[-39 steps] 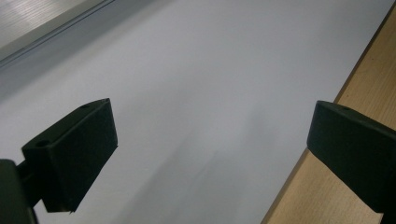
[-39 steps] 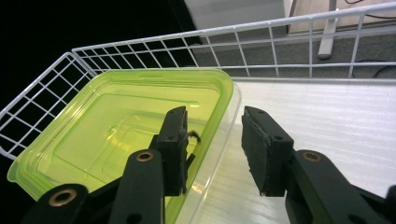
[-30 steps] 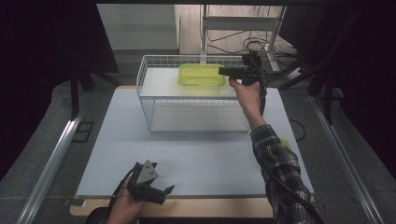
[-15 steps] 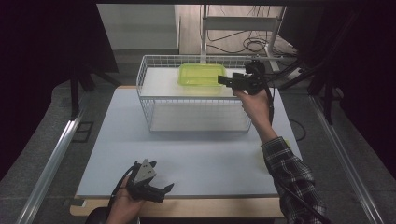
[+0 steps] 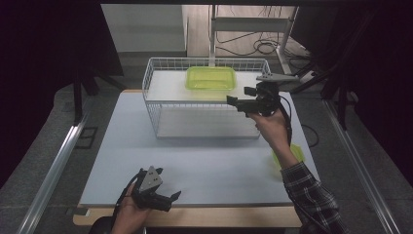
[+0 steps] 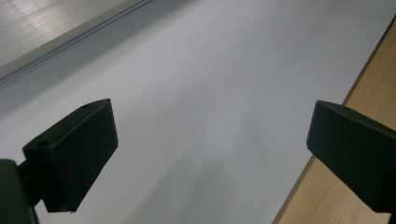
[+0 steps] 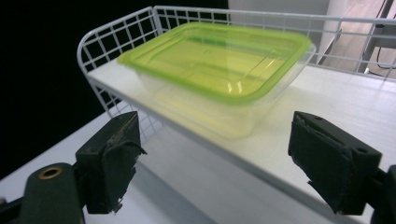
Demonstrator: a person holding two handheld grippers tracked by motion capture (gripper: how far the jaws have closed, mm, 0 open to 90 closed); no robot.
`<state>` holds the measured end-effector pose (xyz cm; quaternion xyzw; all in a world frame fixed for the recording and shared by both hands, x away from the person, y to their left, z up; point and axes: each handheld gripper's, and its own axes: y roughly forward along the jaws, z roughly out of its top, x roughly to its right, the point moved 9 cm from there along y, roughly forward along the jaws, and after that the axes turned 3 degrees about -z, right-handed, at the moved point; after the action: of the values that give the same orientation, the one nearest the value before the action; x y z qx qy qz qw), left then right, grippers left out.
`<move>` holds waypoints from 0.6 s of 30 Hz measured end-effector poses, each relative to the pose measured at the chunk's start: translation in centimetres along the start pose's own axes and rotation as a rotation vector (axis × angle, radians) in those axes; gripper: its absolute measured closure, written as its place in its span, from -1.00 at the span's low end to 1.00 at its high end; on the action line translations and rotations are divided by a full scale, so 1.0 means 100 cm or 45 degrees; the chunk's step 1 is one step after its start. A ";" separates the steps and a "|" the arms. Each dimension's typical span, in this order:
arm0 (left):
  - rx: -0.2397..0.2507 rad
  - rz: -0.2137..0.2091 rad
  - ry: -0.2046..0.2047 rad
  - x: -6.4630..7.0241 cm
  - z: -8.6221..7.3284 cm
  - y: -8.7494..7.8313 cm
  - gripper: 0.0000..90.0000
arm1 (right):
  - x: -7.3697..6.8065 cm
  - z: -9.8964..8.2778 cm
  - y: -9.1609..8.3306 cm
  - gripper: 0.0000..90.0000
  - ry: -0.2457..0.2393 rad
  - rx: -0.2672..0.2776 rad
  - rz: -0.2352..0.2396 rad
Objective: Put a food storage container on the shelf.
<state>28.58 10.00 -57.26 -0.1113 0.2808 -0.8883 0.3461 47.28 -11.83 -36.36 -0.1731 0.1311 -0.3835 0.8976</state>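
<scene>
A clear container with a yellow-green lid (image 5: 210, 78) rests on the top shelf of a white wire rack (image 5: 160, 105) at the far middle of the table. My right gripper (image 5: 239, 95) hovers open just right of the rack's front corner, apart from the container. In the right gripper view the container (image 7: 219, 60) lies ahead of the open gripper (image 7: 219, 158), with nothing between its worn pads (image 7: 114, 158). My left gripper (image 5: 170, 201) is held open low at the table's near edge, and in its own view it (image 6: 210, 149) is empty above the white mat.
A white mat (image 5: 126, 146) covers the table, with a wooden strip (image 5: 219, 217) along the near edge. A second yellow-green piece (image 5: 293, 153) lies on the mat at the right, partly behind the person's right forearm. Dark surroundings and a metal rail (image 5: 53, 165) flank the table.
My right gripper has drawn back from the container's right end, toward the person and lower, with its jaws open. The container stays on the shelf. The left gripper has not moved.
</scene>
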 end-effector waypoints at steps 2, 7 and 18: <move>-0.004 0.001 -0.004 0.000 0.000 0.000 -0.95 | -0.002 -0.003 -0.002 -0.64 -0.023 -0.005 0.003; -0.019 0.001 -0.004 0.000 -0.001 0.001 -0.95 | -0.008 -0.017 -0.009 -0.69 -0.096 -0.023 0.004; -0.023 0.000 -0.018 0.000 -0.002 0.001 -0.95 | -0.013 -0.052 -0.026 -0.81 -0.167 -0.021 0.040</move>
<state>28.49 10.04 -57.48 -0.1207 0.2863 -0.8849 0.3470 42.86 -13.68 -39.85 -0.2030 0.0779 -0.3561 0.9088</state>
